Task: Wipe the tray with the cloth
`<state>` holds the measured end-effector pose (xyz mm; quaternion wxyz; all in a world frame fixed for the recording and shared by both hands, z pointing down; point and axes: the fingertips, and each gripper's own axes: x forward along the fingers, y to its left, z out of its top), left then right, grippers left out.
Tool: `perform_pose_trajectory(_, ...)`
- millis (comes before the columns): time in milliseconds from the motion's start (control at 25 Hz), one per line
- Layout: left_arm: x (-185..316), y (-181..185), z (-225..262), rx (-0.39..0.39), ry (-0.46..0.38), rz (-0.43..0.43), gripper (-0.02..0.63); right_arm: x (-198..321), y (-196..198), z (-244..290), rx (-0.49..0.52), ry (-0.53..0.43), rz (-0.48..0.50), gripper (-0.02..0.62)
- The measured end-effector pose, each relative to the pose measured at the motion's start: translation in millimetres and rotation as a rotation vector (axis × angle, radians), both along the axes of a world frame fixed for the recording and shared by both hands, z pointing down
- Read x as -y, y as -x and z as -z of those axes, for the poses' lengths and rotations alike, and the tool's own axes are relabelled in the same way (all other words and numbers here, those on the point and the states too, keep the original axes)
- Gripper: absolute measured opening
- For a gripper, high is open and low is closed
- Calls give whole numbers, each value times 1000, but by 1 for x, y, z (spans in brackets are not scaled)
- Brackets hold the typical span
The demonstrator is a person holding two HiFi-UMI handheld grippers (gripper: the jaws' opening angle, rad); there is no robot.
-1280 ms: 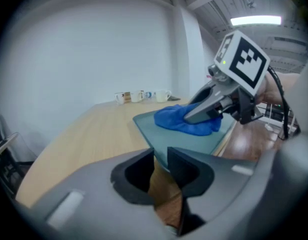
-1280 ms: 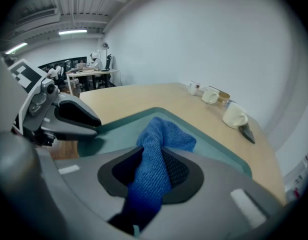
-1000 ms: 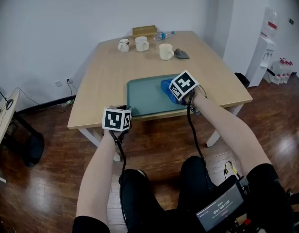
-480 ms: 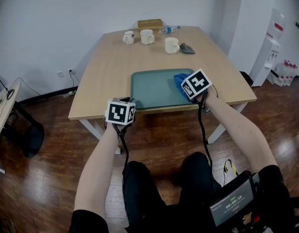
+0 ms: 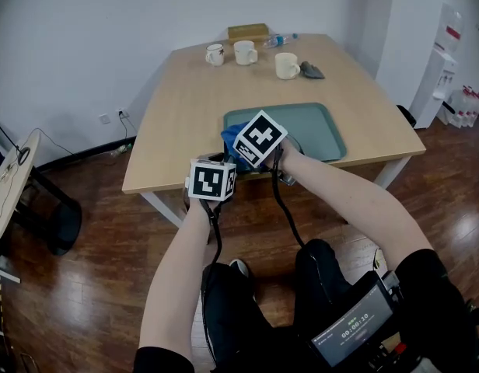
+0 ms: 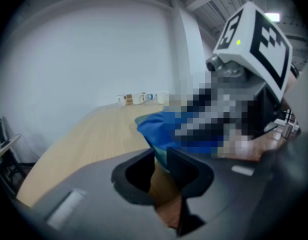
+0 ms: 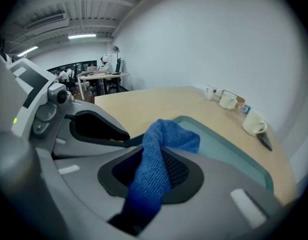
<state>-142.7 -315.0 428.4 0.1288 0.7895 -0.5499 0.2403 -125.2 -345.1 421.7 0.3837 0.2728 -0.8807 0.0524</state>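
Observation:
The teal tray (image 5: 317,127) lies near the table's front edge. My right gripper (image 5: 243,151) is shut on the blue cloth (image 5: 231,139) and presses it down at the tray's near left corner. In the right gripper view the cloth (image 7: 166,136) bulges out from between the jaws over the tray (image 7: 229,151). My left gripper (image 5: 222,163) sits at the table's front edge, right beside the right one. Its jaws (image 6: 161,156) stand nearly together, with a sliver of the tray's teal rim between them.
At the far end of the wooden table (image 5: 185,115) stand three mugs (image 5: 245,52), a grey rag (image 5: 312,71), a water bottle (image 5: 278,40) and a wooden box (image 5: 249,31). A water dispenser (image 5: 445,45) stands to the right on the wooden floor.
My right gripper has dragged the cloth from the tray's right side across to its near left corner. The left gripper has stayed at that corner.

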Motion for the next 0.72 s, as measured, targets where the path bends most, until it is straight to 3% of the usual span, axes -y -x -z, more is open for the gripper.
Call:
perform_pose_trajectory(280, -2, 9, 3, 17, -7, 33, 72, -3, 8, -3, -4, 21, 48, 97)
perform_pose_trajectory(480, 0, 6, 2, 13, -2, 22, 72, -3, -32, -2, -81, -2, 46, 97)
perform_pose_trajectory(720, 0, 7, -2, 8, 5, 21, 72, 12, -104, -4, -113, 15, -50, 98)
